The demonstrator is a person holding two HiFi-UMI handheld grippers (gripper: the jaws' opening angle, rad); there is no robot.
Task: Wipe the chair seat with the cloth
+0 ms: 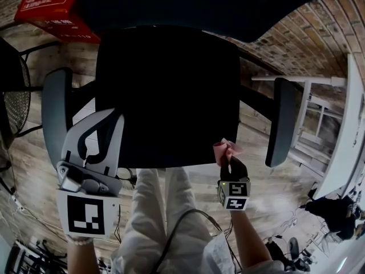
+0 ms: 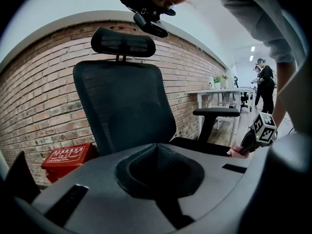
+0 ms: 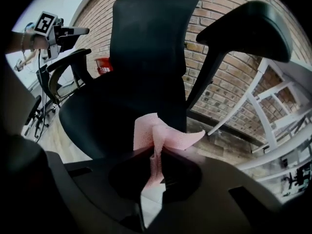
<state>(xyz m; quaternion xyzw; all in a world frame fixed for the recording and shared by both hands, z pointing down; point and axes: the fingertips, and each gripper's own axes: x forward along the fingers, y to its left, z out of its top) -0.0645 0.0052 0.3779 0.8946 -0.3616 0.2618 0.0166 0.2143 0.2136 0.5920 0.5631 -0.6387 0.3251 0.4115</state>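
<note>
The black office chair seat (image 1: 165,96) lies below me, and its mesh back (image 2: 124,106) stands before the brick wall. My right gripper (image 1: 227,156) hangs at the seat's front right corner, shut on a pink cloth (image 1: 224,148). In the right gripper view the cloth (image 3: 151,133) is pinched between the jaws (image 3: 156,151) and fans out just above the seat's front edge (image 3: 97,116). My left gripper (image 1: 96,135) is held above the seat's front left edge. Its jaws (image 2: 157,146) meet with nothing between them. The left gripper view also shows the right gripper (image 2: 247,144) with the cloth (image 2: 236,152).
Grey-padded armrests (image 1: 55,107) (image 1: 282,124) flank the seat. A red box (image 1: 51,7) stands on the wood floor behind the chair. A white desk frame (image 1: 319,113) is at the right, a black mesh chair (image 1: 14,96) at the left. A person (image 2: 265,79) stands far off.
</note>
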